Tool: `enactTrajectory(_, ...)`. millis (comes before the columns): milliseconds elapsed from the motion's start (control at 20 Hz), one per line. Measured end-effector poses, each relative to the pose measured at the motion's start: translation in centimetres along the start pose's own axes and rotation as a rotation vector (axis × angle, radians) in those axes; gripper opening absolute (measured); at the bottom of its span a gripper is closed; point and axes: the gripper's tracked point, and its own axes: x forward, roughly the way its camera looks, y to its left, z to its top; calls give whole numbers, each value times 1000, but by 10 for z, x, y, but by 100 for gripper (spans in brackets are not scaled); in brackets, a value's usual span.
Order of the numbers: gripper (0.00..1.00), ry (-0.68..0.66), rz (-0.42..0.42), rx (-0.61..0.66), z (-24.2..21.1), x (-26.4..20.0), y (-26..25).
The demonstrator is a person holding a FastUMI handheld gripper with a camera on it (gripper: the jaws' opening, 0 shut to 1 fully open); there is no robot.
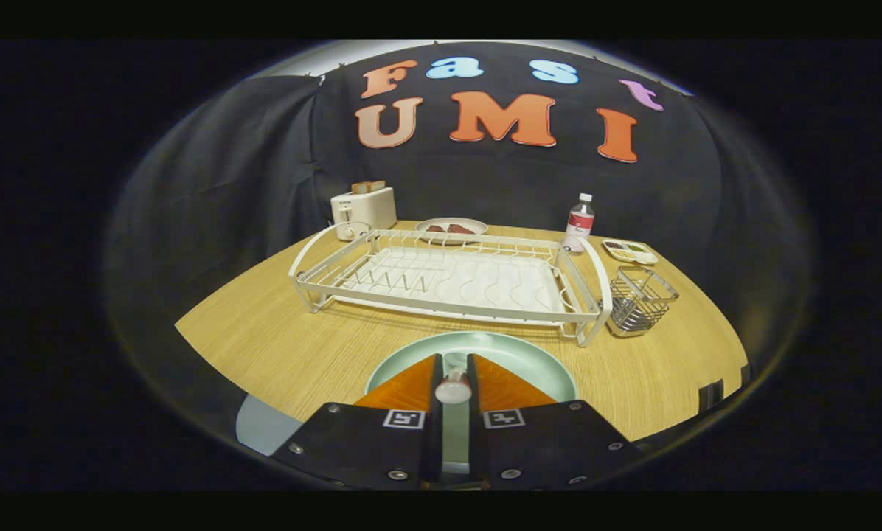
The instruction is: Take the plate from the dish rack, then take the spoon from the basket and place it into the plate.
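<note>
gripper (453,369): orange fingers (404,387) nearly together, clamped on spoon (453,385), held over pale green plate (518,355). plate: flat on wooden bench (279,339), at its near edge. dish rack (448,276): white wire, mid-bench, just beyond plate. wire basket (640,299): touching or just beside rack's right end. far edge: toaster (363,209), plate of food (452,227), bottle (579,223), small tray (630,251).
</note>
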Motion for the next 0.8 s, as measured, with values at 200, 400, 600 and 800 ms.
enactTrajectory(200, 34, 19, -13, 9, 0, 1, -6)
enactTrajectory(400, 63, 3, -37, 15, 16, 0, -21)
enactTrajectory(600, 98, -31, -74, 60, 45, -6, -49)
enactTrajectory(800, 98, -63, -106, 83, 82, -17, -85)
